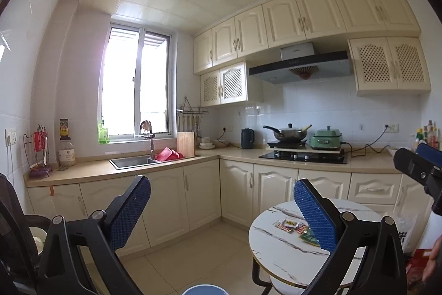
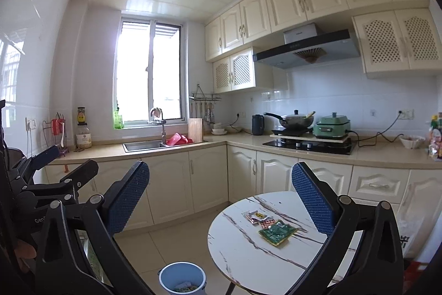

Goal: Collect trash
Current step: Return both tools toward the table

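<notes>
Marble-look table, wrappers, seemingly.

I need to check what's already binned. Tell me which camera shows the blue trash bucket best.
The right wrist view. There the blue trash bucket stands on the floor left of the round table, its open mouth showing wrappers inside. The left wrist view catches only a sliver of its rim at the bottom edge.

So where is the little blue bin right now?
In the right wrist view the blue bin stands on the floor at the bottom, just left of the round table.
</notes>
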`<state>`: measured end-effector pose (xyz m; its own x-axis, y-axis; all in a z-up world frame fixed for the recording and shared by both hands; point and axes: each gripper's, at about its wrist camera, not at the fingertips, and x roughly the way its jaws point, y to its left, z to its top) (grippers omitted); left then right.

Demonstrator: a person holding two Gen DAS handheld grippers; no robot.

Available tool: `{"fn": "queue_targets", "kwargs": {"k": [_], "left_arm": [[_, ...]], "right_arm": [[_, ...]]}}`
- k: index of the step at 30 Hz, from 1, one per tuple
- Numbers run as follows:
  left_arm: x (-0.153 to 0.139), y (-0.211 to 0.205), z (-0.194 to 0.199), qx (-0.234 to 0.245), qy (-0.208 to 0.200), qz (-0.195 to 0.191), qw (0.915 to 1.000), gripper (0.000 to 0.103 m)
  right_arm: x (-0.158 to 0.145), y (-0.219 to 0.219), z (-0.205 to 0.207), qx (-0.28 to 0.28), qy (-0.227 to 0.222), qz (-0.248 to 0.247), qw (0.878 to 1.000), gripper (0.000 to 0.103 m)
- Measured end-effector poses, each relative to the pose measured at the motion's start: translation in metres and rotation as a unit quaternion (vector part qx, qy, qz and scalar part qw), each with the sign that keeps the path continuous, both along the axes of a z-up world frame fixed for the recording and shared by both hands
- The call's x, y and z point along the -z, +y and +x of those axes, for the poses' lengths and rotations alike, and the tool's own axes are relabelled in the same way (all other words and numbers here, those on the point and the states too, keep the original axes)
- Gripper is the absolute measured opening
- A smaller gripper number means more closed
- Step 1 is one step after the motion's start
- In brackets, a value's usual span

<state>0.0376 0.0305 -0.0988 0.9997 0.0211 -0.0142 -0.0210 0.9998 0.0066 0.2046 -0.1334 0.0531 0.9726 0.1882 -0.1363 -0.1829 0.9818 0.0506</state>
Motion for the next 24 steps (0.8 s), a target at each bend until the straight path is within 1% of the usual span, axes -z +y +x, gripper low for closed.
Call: {"fn": "queue_targets", "kwargs": {"k": [3, 4, 7, 10, 13, 15, 18, 21, 24], "left_arm": [[-0.001, -0.001, 0.027, 0.002, 0.021, 0.001, 0.9998, 0.102], [-0.008, -0.005, 0.042, 0.004, 0.028, 0.000, 0.9996, 0.102], [-0.008, -0.010, 0.080, 0.018, 0.065, -0.002, 0.9977, 0.102], [0.001, -0.015, 0.121, 0.033, 0.109, -0.005, 0.9935, 0.102], [0.008, -0.025, 0.166, 0.047, 0.152, -0.002, 0.9873, 0.102], [0.014, -0.031, 0.197, 0.052, 0.185, 0.006, 0.9814, 0.102], [0.022, -0.037, 0.246, 0.058, 0.223, 0.017, 0.9730, 0.102], [0.023, -0.042, 0.296, 0.054, 0.256, 0.025, 0.9647, 0.102], [0.019, -0.043, 0.345, 0.060, 0.283, 0.026, 0.9570, 0.102]], "right_arm": [[0.008, -0.013, 0.012, 0.013, 0.013, 0.004, 1.000, 0.103], [0.012, -0.018, 0.017, 0.020, 0.019, 0.005, 1.000, 0.103], [0.025, -0.036, 0.036, 0.038, 0.039, 0.008, 0.998, 0.103], [0.044, -0.055, 0.062, 0.056, 0.071, 0.011, 0.996, 0.103], [0.071, -0.074, 0.093, 0.074, 0.118, 0.019, 0.990, 0.103], [0.091, -0.084, 0.118, 0.079, 0.149, 0.022, 0.985, 0.103], [0.119, -0.093, 0.155, 0.085, 0.189, 0.009, 0.978, 0.103], [0.147, -0.095, 0.201, 0.070, 0.228, -0.009, 0.971, 0.103], [0.179, -0.085, 0.255, 0.046, 0.273, -0.031, 0.960, 0.103]]}}
